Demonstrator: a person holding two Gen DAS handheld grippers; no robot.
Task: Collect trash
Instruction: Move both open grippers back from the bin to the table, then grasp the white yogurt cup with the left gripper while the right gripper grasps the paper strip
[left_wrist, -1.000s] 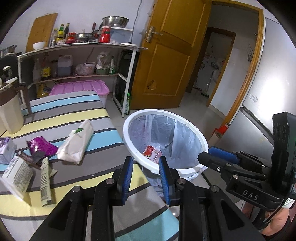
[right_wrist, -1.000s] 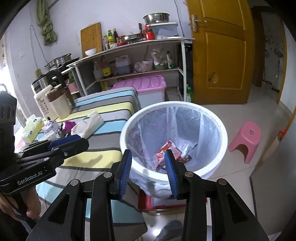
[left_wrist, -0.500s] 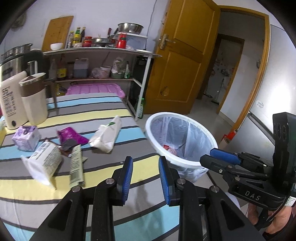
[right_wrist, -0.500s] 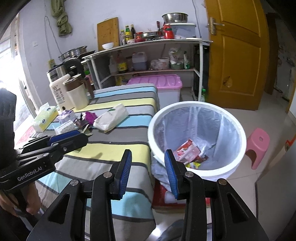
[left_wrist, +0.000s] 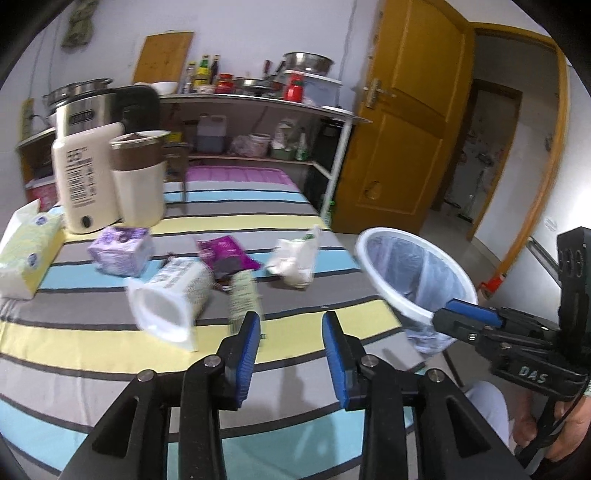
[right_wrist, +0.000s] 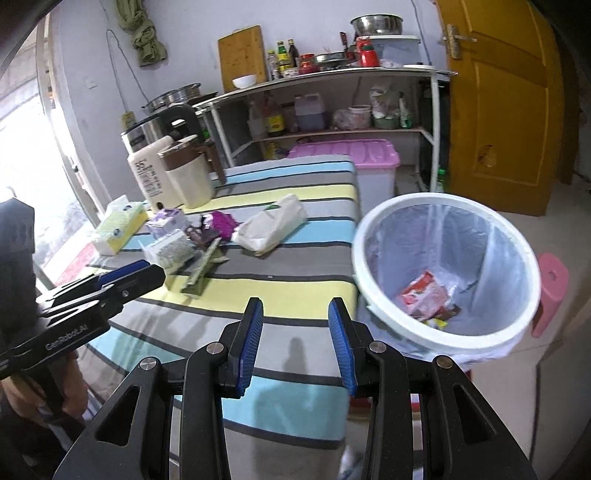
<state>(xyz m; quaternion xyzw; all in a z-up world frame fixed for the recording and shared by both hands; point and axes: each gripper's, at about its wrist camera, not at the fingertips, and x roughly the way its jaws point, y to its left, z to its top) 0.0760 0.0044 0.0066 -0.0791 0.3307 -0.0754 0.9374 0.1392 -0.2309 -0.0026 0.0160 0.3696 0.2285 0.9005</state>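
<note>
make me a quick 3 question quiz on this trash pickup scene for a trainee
1. True or false: the left gripper holds a wrapper.
2. Which lies nearest the white trash bin on the striped table?
A. white crumpled bag
B. tissue box
C. purple packet
3. Fill in: the bin already holds a ___ wrapper.

Key:
1. False; its jaws have just been opening and nothing is between them.
2. A
3. red
</note>
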